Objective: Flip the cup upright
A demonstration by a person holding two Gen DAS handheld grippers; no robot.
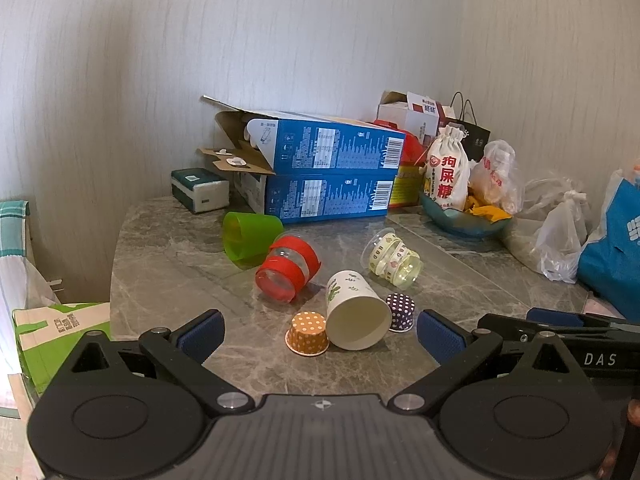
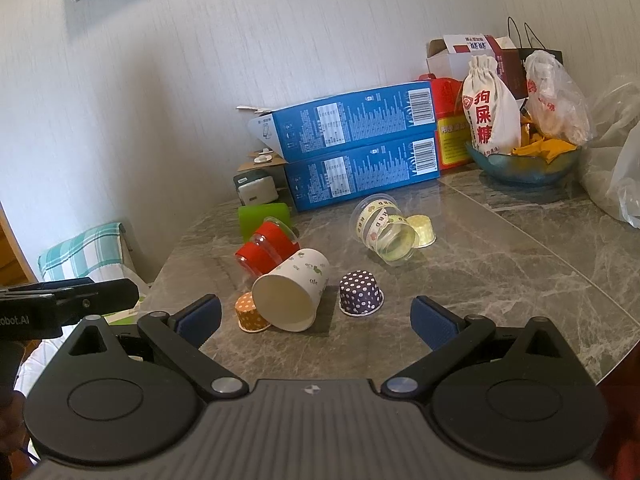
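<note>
A white paper cup with green prints (image 1: 354, 312) (image 2: 292, 290) lies on its side on the marble table (image 1: 168, 280), mouth toward me. A green cup (image 1: 250, 238) (image 2: 264, 218), a clear cup with red bands (image 1: 288, 266) (image 2: 266, 252) and a clear cup with patterned tape (image 1: 394, 258) (image 2: 382, 228) also lie on their sides. My left gripper (image 1: 318, 336) is open and empty, just in front of the paper cup. My right gripper (image 2: 316, 320) is open and empty, near the paper cup and a purple dotted cup.
Small upside-down paper cups: orange dotted (image 1: 307, 334) (image 2: 250, 314), purple dotted (image 1: 401, 312) (image 2: 361, 293), yellow (image 2: 424, 230). Two blue boxes (image 1: 332, 176) (image 2: 360, 144), a tissue pack (image 1: 200, 190), a snack bowl (image 1: 460, 220) (image 2: 524, 164) and plastic bags (image 1: 560, 236) stand behind. The table edge falls off at left.
</note>
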